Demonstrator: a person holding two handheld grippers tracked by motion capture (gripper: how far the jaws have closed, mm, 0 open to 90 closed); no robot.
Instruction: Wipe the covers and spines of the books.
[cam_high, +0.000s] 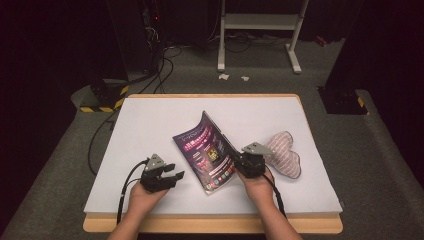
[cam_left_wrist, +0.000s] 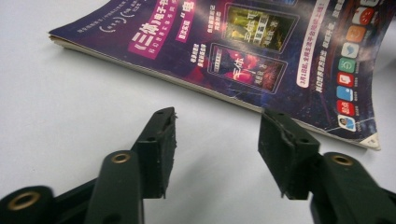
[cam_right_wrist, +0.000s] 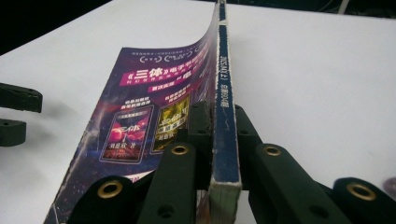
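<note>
A magazine with a purple cover (cam_high: 205, 150) lies in the middle of the white table, its right side lifted off the surface. My right gripper (cam_high: 239, 161) is shut on that raised edge. In the right gripper view the jaws (cam_right_wrist: 219, 140) clamp the blue spine (cam_right_wrist: 225, 107) from both sides, and the cover (cam_right_wrist: 149, 107) slopes down to the left. My left gripper (cam_high: 174, 171) rests near the front left of the magazine, open. In the left gripper view its jaws (cam_left_wrist: 217, 135) hold nothing, and the magazine's corner (cam_left_wrist: 364, 137) lies just beyond them.
A pink striped fabric piece (cam_high: 285, 152) lies right of the magazine, behind my right hand. The white tabletop (cam_high: 150, 120) has a wooden rim at the front. Cables and a white stand (cam_high: 260, 22) are on the floor beyond the table.
</note>
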